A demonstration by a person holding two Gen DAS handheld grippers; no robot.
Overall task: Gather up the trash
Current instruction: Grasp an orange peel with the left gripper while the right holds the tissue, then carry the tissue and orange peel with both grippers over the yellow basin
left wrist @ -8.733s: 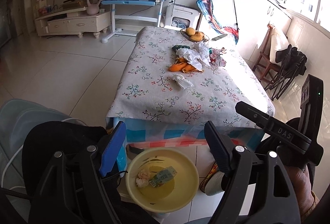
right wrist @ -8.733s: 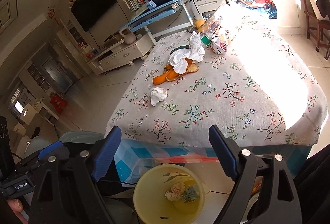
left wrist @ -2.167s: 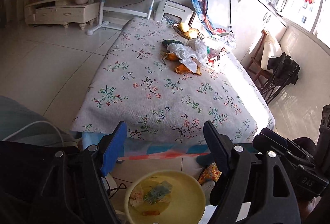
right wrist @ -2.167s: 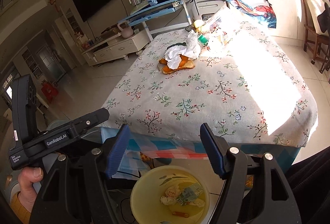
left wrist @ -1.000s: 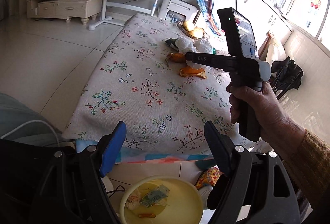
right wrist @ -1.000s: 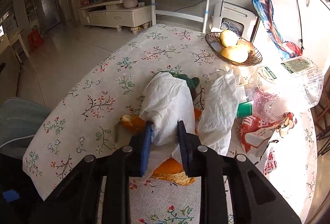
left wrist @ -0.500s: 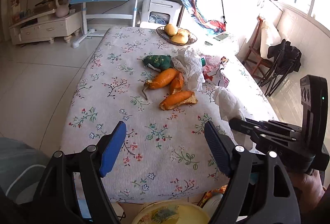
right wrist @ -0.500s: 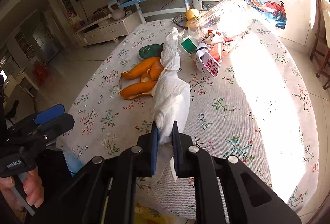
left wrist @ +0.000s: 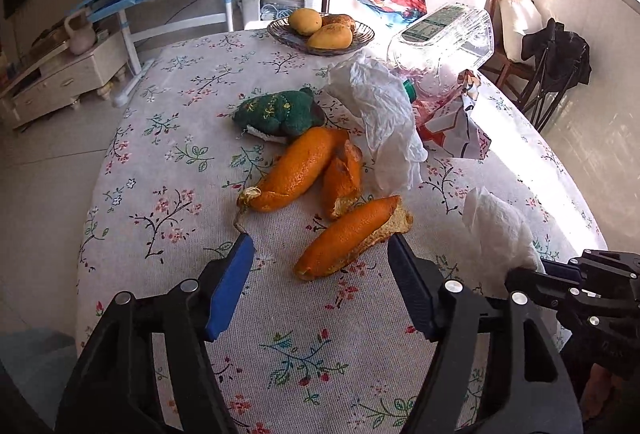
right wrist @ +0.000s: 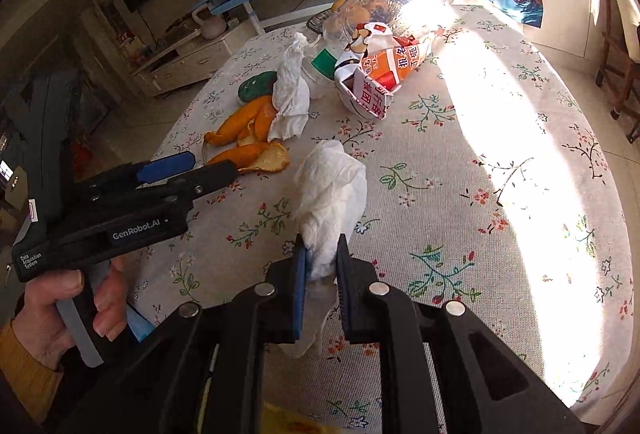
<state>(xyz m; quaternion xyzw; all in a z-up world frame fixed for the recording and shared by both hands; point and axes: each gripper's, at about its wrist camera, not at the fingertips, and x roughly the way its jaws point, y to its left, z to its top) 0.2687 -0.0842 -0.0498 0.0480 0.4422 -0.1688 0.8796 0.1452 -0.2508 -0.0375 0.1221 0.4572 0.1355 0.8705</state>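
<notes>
Floral tablecloth (left wrist: 168, 218) under orange peels (left wrist: 352, 238), left claw (left wrist: 320, 254) closing around nothing, right claw (right wrist: 320, 254) clamped on tissue (right wrist: 332, 194).

left gripper (right wrist: 182, 166): black frame, blue pads, silver screws, "GenRobot.AI" | sleeve (right wrist: 24, 366): mustard

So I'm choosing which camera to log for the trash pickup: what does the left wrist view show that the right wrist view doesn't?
Only the left wrist view: the wire basket of yellow fruit, shown clearly, and the closing left gripper framing the nearest orange peel piece, pads off it.

Only the right wrist view: the right gripper shut on the crumpled white tissue, and the person's hand.

Both: the peels, tissue, green embroidered pouch, clear plastic jar, and floral tablecloth.
</notes>
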